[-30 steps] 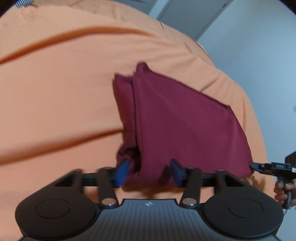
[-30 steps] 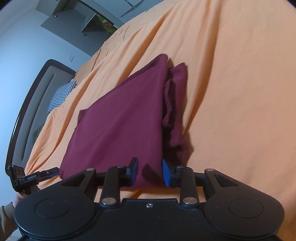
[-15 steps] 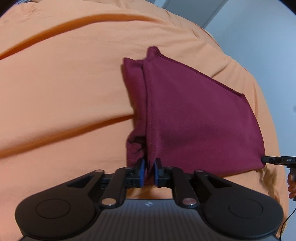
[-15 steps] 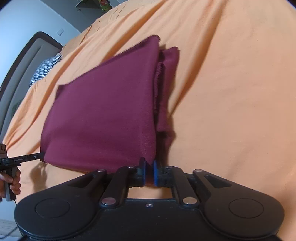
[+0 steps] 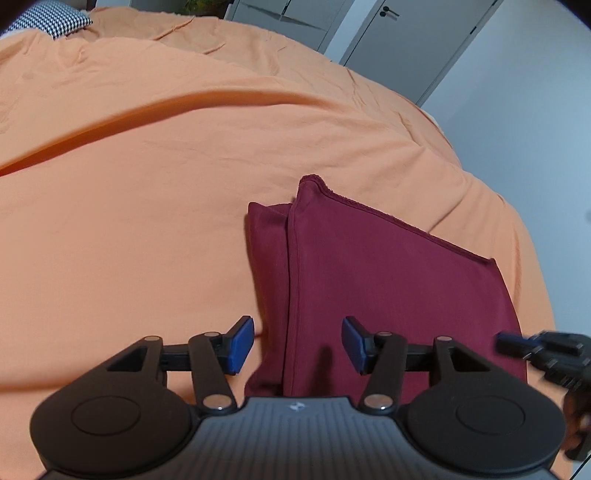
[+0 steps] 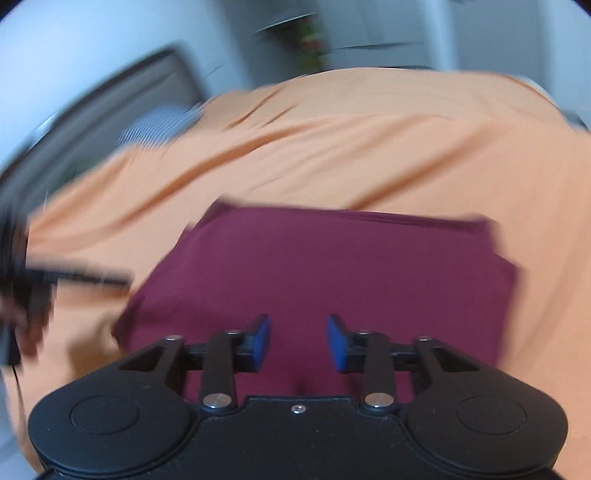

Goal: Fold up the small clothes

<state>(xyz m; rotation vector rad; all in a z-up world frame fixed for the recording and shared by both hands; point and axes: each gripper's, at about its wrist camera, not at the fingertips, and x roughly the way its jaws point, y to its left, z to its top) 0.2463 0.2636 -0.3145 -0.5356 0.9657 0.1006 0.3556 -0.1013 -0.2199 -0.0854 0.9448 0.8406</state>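
A folded maroon garment lies flat on the orange bedspread. My left gripper is open and empty, its blue pads either side of the garment's near left edge, a little above it. The right gripper also shows at the right edge of the left wrist view. In the blurred right wrist view the garment lies below my right gripper, which is open and empty. The left gripper appears there as a dark smear at the left.
A checked pillow lies at the far left of the bed. Grey wardrobe doors and a pale wall stand beyond the bed's far edge. A dark headboard shows blurred in the right wrist view.
Half a second ago both grippers were shut on the garment's near edge. Both have opened and let it go, and pulled back and up. The right gripper is swinging fast.
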